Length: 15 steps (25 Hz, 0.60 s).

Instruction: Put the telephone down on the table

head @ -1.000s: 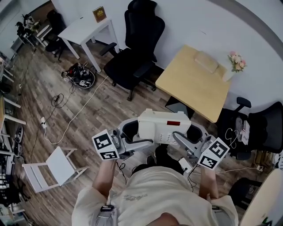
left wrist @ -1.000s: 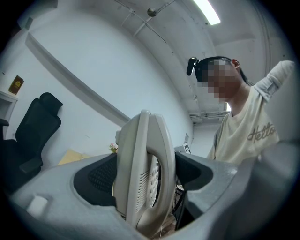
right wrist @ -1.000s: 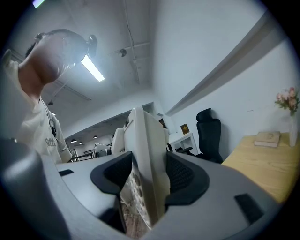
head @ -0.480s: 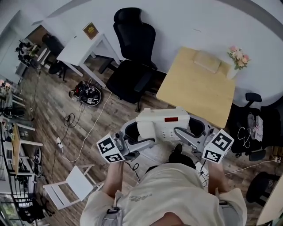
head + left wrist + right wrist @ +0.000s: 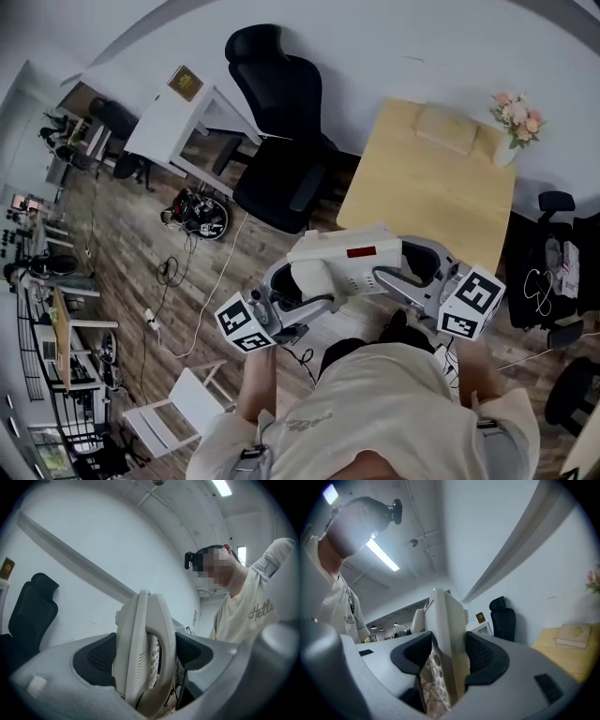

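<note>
1. Versus a second ago, the wooden desk (image 5: 427, 192) has slid nearer in the head view; the telephone (image 5: 347, 258) was hanging over bare floor short of it, and now its far edge looks about level with the desk's near edge; the grip looks unchanged.
2. Left claw (image 5: 145, 656) is clamped on the handset end; right claw (image 5: 447, 660) is clamped on the keypad end; so the phone sits in mid-air between the two, roughly level, touching nothing else.
3. My read: the carry is nearly over; it still has to go forward over the top and then down; nothing is set down yet.
4. The desk is light wood and mostly bare; a flat tan book-ish thing (image 5: 448, 128) and a vase of pink flowers (image 5: 518, 111) sit at the far side by the wall; well apart from the near edge.
5. Around the room: a black office chair (image 5: 281, 112) just left of the desk; a white desk (image 5: 173, 117) further left; a cable tangle (image 5: 197, 211) on the wood floor.
</note>
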{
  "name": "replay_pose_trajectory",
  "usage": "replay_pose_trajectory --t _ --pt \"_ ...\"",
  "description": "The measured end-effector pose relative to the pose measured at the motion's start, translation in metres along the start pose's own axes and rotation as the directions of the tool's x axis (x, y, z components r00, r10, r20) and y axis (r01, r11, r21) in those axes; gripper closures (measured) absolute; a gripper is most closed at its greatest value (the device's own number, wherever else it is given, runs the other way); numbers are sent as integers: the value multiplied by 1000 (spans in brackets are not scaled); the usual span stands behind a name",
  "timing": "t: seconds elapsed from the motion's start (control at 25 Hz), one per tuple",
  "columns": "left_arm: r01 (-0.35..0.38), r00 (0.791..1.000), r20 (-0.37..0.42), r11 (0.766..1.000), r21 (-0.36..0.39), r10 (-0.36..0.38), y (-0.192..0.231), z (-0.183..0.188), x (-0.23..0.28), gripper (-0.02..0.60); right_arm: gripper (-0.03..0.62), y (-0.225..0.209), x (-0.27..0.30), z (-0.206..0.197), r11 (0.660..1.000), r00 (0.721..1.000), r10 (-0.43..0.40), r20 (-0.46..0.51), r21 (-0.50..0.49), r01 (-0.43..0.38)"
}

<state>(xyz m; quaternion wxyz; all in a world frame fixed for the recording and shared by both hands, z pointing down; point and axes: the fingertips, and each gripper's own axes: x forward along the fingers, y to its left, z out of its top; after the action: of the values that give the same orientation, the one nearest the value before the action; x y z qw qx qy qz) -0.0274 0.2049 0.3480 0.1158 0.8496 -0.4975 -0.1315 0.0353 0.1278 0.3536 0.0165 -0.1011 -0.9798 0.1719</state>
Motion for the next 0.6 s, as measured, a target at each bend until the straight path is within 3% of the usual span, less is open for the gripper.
replay_pose_trajectory --t 0.32,0.6 --pt "21 1000 -2 999 -24 -21 49 6 12 201 379 -40 27 4 1000 1000 -23 -11 19 23" --pt "137 991 -3 990 -43 -137 115 33 16 202 379 -76 72 26 991 991 -132 -3 -6 132"
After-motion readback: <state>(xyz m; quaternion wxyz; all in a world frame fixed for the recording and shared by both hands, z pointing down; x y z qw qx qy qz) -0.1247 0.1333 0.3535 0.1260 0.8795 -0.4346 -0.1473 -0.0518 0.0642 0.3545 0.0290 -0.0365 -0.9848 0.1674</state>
